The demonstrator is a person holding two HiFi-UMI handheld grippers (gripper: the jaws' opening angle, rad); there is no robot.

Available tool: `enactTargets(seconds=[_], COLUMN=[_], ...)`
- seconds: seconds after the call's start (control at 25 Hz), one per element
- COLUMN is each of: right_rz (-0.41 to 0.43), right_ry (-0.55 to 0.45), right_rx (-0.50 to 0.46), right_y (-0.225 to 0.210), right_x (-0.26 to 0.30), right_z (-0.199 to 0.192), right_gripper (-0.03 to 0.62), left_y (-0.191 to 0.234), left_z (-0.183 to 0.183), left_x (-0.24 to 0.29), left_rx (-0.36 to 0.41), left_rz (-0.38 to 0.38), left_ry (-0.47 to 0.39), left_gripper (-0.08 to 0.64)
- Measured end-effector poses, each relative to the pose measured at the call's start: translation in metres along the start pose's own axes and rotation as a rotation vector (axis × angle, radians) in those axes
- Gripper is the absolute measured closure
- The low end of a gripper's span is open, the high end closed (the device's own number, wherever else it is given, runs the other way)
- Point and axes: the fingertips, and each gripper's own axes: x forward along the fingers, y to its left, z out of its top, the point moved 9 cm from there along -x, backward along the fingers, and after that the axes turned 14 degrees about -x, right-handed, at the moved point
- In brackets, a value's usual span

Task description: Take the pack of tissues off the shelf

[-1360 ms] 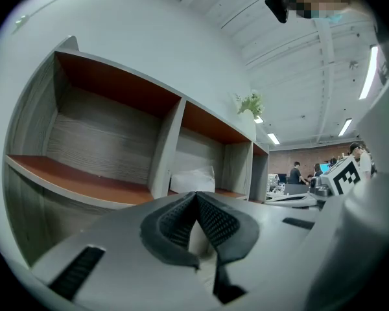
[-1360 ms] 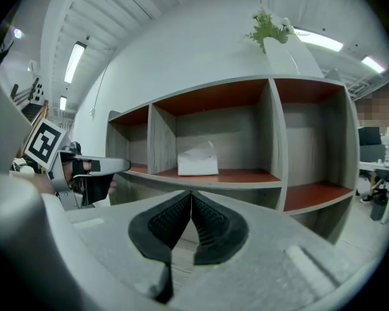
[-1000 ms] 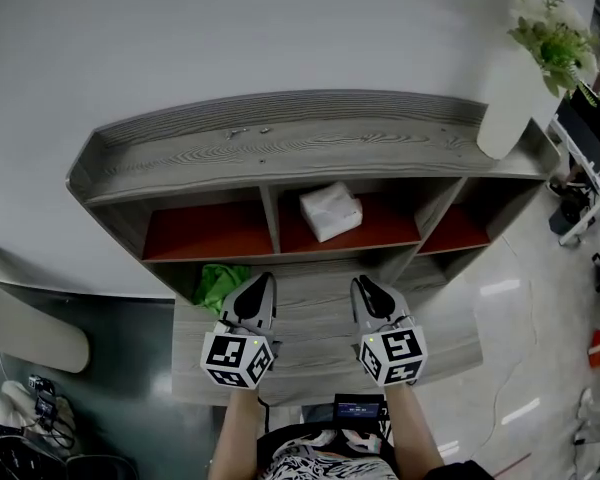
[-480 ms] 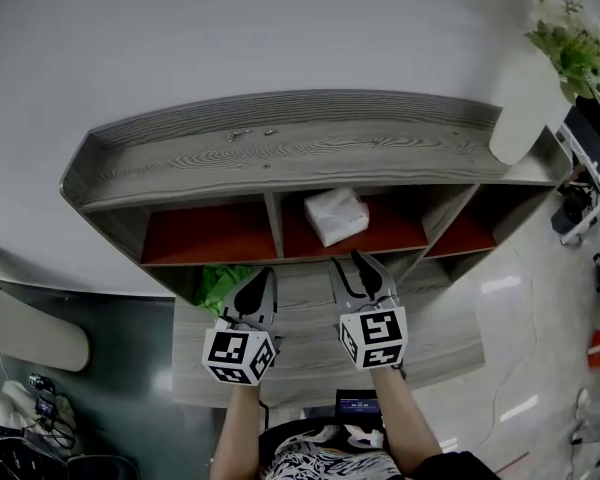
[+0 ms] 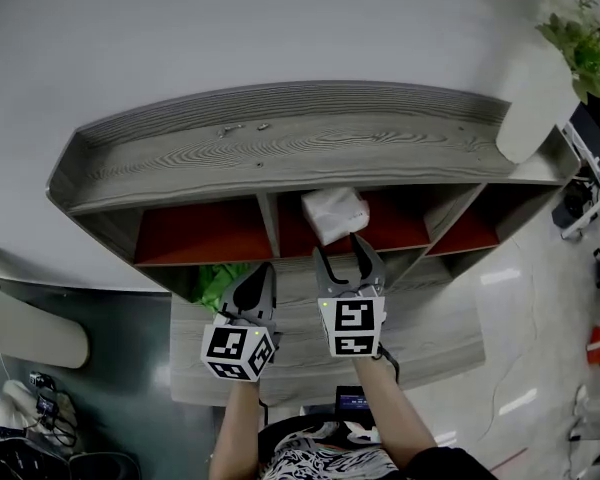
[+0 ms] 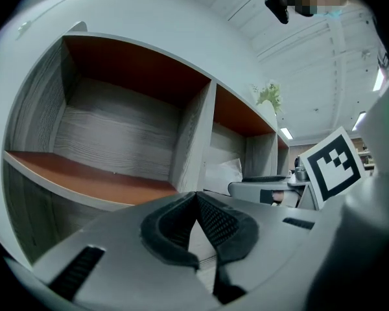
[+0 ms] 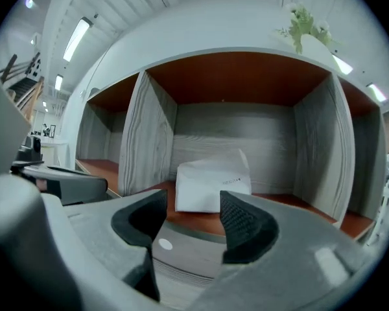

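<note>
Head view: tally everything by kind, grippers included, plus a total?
Grippers: 2 (left gripper shut; right gripper jaws opening, nothing between them)
Pack of tissues: 1
Plant: 1
Green thing, kind unclear: 1
Total: 5

Two bare forearms reach forward from the near edge, the left forearm (image 5: 234, 428) and right forearm (image 5: 398, 420) each carrying a gripper. The left gripper (image 5: 263, 270) sits nearer, its fingers (image 6: 214, 222) pressed together at the tips, holding nothing. The right gripper (image 5: 338, 250) is extended farther, its fingers (image 7: 246, 229) opening wide, the gap between them empty. A marker cube tops each gripper.
</note>
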Motion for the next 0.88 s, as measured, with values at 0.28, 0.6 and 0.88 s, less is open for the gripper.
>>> enactTargets(seconds=[0.28, 0.6, 0.88], right_rz=[0.002, -0.018, 0.005], right_ry=[0.058, 0.07, 0.042], right_rx=[-0.019, -0.021, 0.008], right_y=[0.001, -0.003, -0.007], right_x=[0.013, 0.013, 0.01], right_z=[0.003, 0.001, 0.0], right_gripper=[0.344, 0.38, 0.473], left_y=[0.006, 0.013, 0.014], left_z=[0.004, 0.002, 0.002], left_x=[0.007, 0.009, 0.007], left_rx=[-0.024, -0.046, -0.046], left_rz=[-0.04, -0.034, -0.023], left_ry=[-0.005, 0.001, -0.008], left_gripper=[0.554, 0.554, 0.554])
